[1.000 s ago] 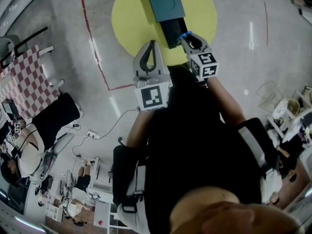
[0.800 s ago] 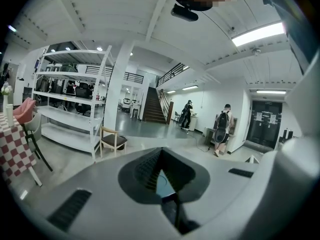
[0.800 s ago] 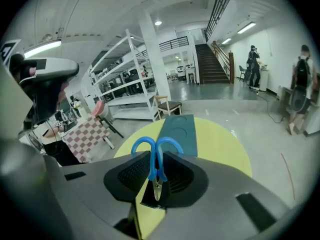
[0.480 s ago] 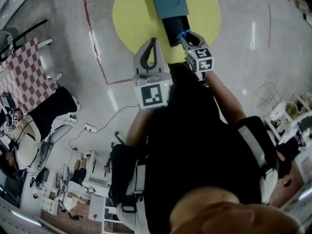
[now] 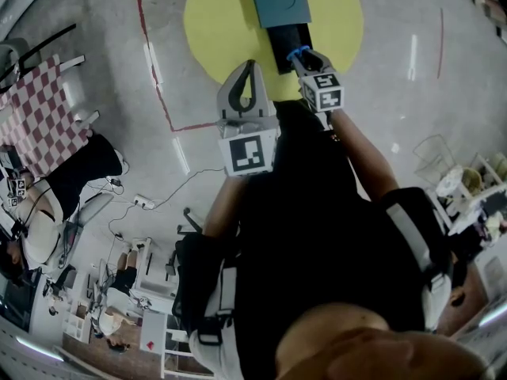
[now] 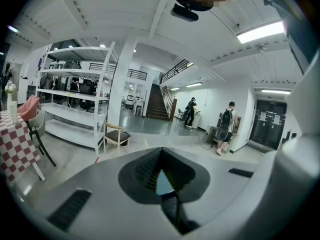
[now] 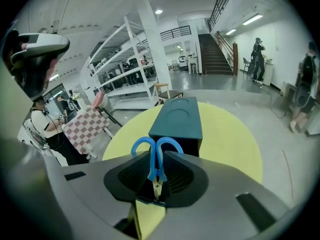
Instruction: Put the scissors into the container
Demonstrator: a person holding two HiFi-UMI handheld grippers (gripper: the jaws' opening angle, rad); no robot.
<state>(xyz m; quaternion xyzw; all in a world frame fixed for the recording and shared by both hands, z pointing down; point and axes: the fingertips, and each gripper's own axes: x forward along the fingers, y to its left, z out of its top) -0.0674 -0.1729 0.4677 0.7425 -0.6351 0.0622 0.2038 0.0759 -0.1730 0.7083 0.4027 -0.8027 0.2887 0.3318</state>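
Head view: we are looking steeply down on the left gripper [image 5: 249, 71] and the right gripper [image 5: 306, 56], side by side at the near edge of a yellow round surface [image 5: 222, 22].
Right gripper: in the right gripper view its fingers are closing narrowly on the scissors [image 7: 156, 156] and pinching them upright between the pads.
Scissors: the blue handle loops are sticking out past the fingertips and the metal blades are pointing back into the gripper. The loops are sitting at the container's near end, and we cannot tell whether they are touching it.
Container [image 7: 179, 121]: this dark teal oblong box is lying on the yellow surface, with its darker near end facing the gripper.
Left gripper: its fingers are pressing together with nothing between them, left of the right gripper.
Surroundings: white shelving [image 6: 75, 104] and a wooden chair [image 6: 116, 135] are standing far left.
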